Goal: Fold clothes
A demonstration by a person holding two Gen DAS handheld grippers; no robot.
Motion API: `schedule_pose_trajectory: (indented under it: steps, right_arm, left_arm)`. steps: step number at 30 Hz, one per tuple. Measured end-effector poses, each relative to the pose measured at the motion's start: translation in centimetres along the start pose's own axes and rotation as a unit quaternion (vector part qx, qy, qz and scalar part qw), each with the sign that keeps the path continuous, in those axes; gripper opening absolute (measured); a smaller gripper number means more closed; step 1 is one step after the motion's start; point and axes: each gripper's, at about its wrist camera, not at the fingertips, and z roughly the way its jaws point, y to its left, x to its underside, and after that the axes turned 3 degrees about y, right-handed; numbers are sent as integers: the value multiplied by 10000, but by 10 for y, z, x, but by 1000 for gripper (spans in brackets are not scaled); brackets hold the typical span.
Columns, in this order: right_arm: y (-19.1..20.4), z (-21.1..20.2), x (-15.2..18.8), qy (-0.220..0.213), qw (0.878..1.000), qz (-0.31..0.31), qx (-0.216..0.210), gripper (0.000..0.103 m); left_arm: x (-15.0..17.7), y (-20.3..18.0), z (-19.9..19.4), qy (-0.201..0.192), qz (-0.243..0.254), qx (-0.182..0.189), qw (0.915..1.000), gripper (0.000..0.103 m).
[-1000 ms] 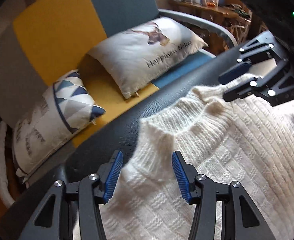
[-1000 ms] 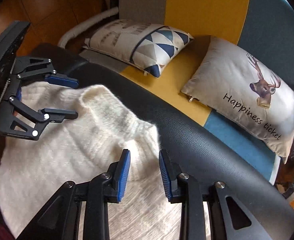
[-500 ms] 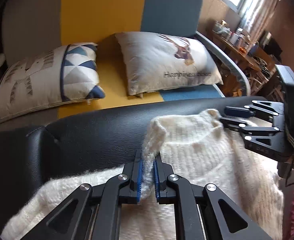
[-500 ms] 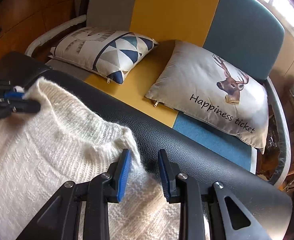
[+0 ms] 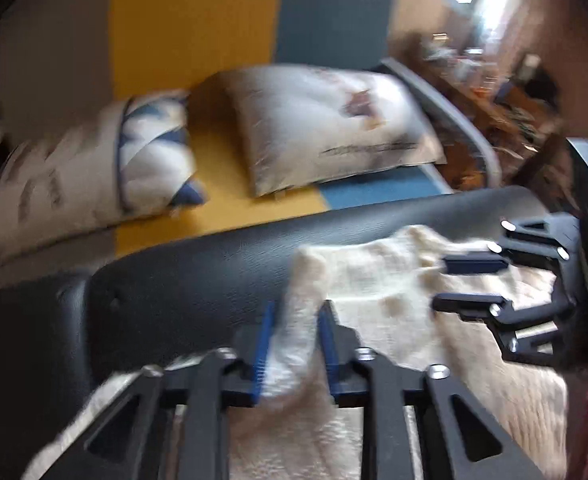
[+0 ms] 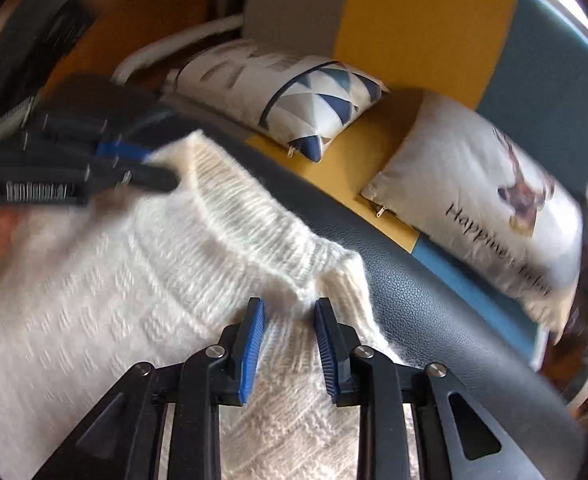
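Deer pillow (image 6: 482,208) reads "Happiness ticket"; triangle pillow (image 6: 294,92) beside it on sofa (image 6: 422,24). White sweater (image 6: 133,280) lies on black cushion (image 6: 434,300). Left gripper (image 5: 296,344) clamped on sweater's shoulder fold. Right gripper (image 6: 289,336) has just been closing, sweater's collar edge between its pads, grip unclear.

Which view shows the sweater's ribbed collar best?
The right wrist view: the ribbed collar of the cream sweater curves sharply across the frame. The left wrist view is motion-blurred and shows only a bunched fold of the collar between the left gripper pads.
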Motion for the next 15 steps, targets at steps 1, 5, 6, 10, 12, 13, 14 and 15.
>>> schedule_pose_trajectory:
  steps: [1, 5, 6, 10, 12, 13, 14, 15]
  right_arm:
    - [-8, 0, 1, -45, 9997, 242, 29, 23]
    - [-15, -1, 10, -209, 9982, 568, -60, 23]
    - [-11, -2, 10, -208, 9986, 492, 26, 23]
    - [-14, -29, 19, -446, 9949, 882, -194, 25]
    - [-28, -59, 41, -852, 9846, 1392, -634, 28]
    - [-38, -73, 58, -1027, 9775, 1648, -826, 28]
    - [-48, -89, 83, -1179, 9696, 1934, -930, 28]
    - [-58, -105, 112, -1327, 9602, 2243, -1001, 28]
  left_arm:
    - [2, 3, 1, -24, -116, -21, 9999, 13]
    - [9, 17, 3, -80, -684, 224, 9974, 14]
    - [9, 18, 3, -74, -747, 260, 9968, 15]
    - [7, 11, -1, -27, -748, 270, 9968, 19]
    - [5, 6, -9, -15, -752, 287, 9968, 25]
    - [5, 3, -14, -38, -711, 266, 9971, 32]
    - [5, -1, -21, -84, -636, 223, 9977, 36]
    - [5, -6, -27, -117, -554, 153, 9983, 38]
